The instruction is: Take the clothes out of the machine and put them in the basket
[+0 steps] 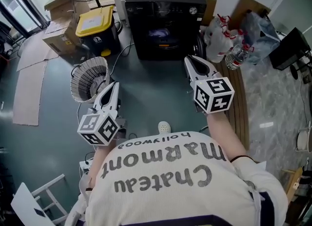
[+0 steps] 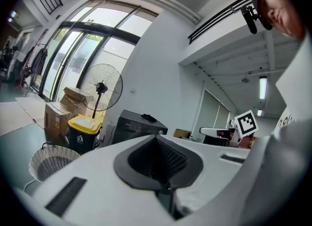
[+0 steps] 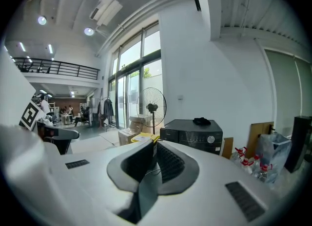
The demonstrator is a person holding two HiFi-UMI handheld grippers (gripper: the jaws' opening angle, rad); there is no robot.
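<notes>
Showing left hand-held gripper closed, empty, beside white mesh basket on floor; right hand-held gripper closed, empty, near black box-shaped machine; bluish clothes inside it; white shirt lettered "Chateau Marmont Hollywood".

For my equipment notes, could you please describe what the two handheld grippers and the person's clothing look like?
Both the left gripper and right gripper are white, tapering shells with black ribbed pads, each carrying a cube of black-and-white square markers. The person wears a cream shirt with grey lettering.
</notes>
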